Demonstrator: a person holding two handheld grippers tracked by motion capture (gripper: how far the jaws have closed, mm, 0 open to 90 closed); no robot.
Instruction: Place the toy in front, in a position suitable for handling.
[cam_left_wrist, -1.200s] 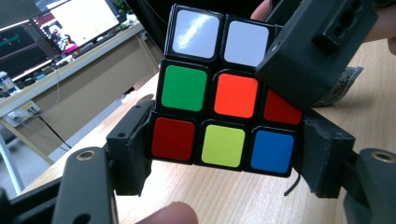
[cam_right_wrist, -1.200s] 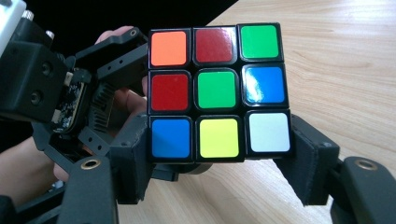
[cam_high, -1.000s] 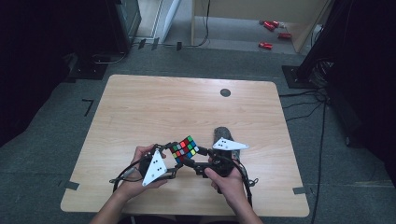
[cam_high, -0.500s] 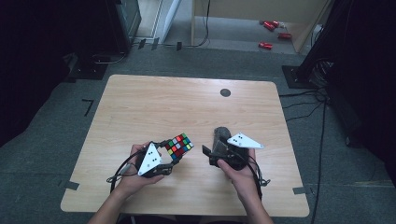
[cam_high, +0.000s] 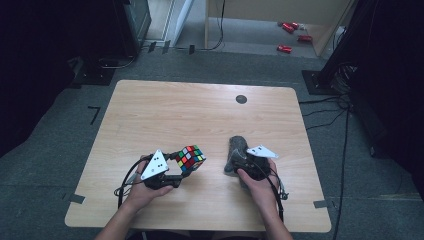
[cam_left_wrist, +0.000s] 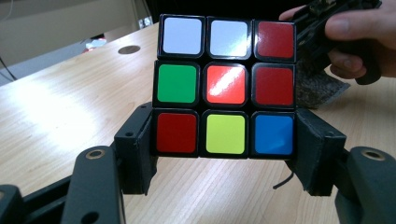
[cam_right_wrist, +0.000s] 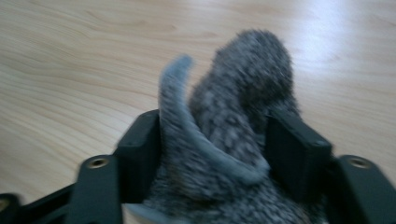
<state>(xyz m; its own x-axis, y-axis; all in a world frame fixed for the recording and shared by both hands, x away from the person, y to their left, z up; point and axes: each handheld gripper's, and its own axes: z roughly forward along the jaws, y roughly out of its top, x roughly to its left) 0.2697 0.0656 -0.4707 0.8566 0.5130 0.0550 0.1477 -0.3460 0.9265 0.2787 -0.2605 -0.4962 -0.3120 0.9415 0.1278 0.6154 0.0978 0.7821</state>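
Observation:
A scrambled colour cube (cam_high: 190, 158) is held just above the wooden table (cam_high: 175, 110) near its front edge. My left gripper (cam_high: 182, 166) is shut on it, and in the left gripper view the pads clamp the bottom row of the cube (cam_left_wrist: 226, 88) from both sides. To the right, my right gripper (cam_high: 235, 163) has a grey fuzzy cloth (cam_high: 238, 146) bunched between its jaws. Those jaws have just been closing, and the pads now press into the cloth (cam_right_wrist: 243, 79), which rests low on the tabletop.
A dark round grommet (cam_high: 241, 99) sits in the table's far part. Red objects (cam_high: 287, 37) lie on the floor behind it. Cables (cam_high: 345, 115) run along the floor at the right. Both hands work close to the table's front edge.
The right hand has moved right and down, away from the cube, with the grey cloth. Its jaws have drawn in on the cloth. The left hand kept the cube nearly still.

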